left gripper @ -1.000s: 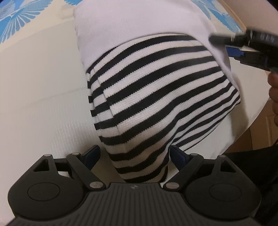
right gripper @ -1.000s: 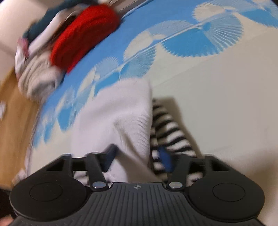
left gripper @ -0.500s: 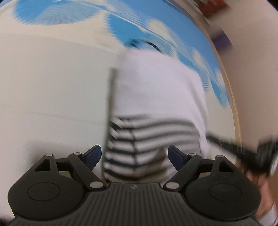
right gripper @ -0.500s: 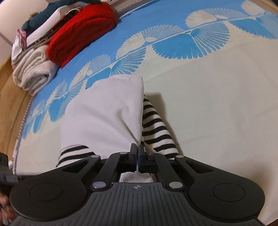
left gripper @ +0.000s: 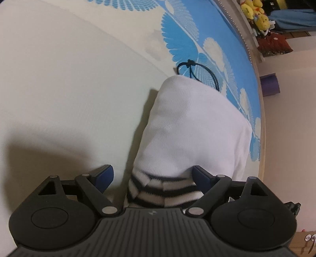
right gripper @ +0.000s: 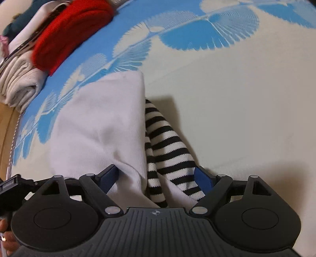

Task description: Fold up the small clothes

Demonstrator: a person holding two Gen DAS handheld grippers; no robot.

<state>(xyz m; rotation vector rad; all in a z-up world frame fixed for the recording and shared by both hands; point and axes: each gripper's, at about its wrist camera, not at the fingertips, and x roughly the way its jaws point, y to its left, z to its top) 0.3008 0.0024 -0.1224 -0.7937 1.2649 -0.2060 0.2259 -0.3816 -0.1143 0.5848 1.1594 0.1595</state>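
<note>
A small white garment with black-and-white striped parts (left gripper: 189, 126) lies folded on the bed; it also shows in the right wrist view (right gripper: 102, 126). Its striped sleeve (right gripper: 167, 142) runs along the right side. My left gripper (left gripper: 152, 178) is open, its blue pads either side of the striped edge (left gripper: 164, 189). My right gripper (right gripper: 158, 178) is open, straddling the near end of the white fabric and the striped sleeve.
The bed cover (right gripper: 237, 89) is cream with blue fan prints. A stack of folded clothes with a red knit (right gripper: 67, 35) lies at the far left. A black cord (left gripper: 197, 69) lies beyond the garment. Yellow plush toys (left gripper: 256, 11) sit on the far right.
The right gripper, shut on the fabric half a second ago, has opened. The left gripper swung round to the garment's striped end and stays open.
</note>
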